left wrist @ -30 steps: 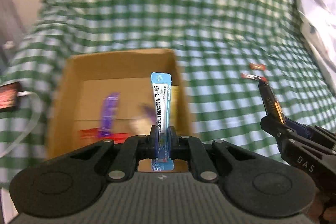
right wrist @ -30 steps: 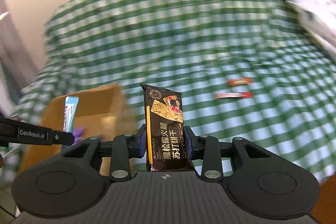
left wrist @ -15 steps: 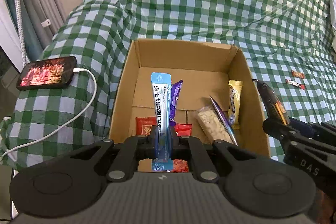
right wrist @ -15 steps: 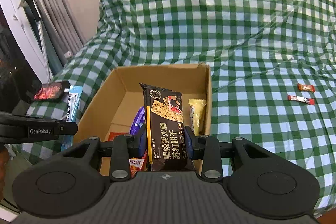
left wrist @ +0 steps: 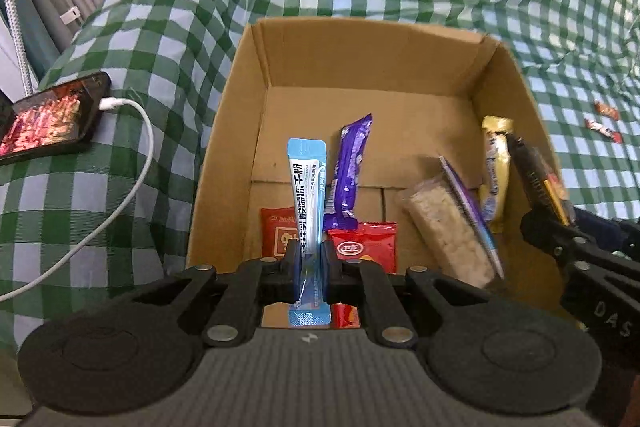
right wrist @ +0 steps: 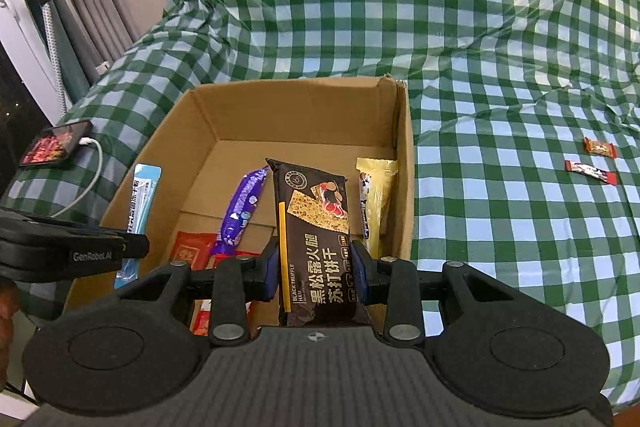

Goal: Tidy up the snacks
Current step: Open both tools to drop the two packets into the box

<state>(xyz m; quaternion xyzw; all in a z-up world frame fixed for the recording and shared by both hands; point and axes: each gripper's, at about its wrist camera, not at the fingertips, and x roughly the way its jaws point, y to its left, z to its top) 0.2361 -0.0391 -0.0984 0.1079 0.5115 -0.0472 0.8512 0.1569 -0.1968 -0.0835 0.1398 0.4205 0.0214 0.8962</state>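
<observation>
1. Carton [left wrist: 400,59] sits open-topped on a bed spread with green-checked cloth [right wrist: 440,7], near its left edge, and serves as the collecting point for the snacks.
2. Left gripper [left wrist: 308,259] has its jaws clenched on a blue stick sachet [left wrist: 306,195], held upright over the carton's near side, apparently for a straight drop.
3. Right gripper [right wrist: 314,267] has its jaws clenched on a black cracker pack [right wrist: 314,227], likewise upright over the carton; the side grip leaves the label facing the camera.
4. Contents already inside: purple wrapper [left wrist: 348,171], red packets [left wrist: 366,247], clear-wrapped rice bar [left wrist: 444,227], and yellow bar [left wrist: 496,167] leaning on the right wall.
5. Two small wrapped sweets [right wrist: 592,163] lie towards the bed's right edge, judged still to be collected.
6. Legible writing: "BLACK TRUFFLE HAM" on the cracker pack; "GenRobot.AI" on the left gripper's finger; "DAS" on the right gripper's body.
7. Phone [left wrist: 52,115] on a white cable [left wrist: 132,155] lies left of the carton.
</observation>
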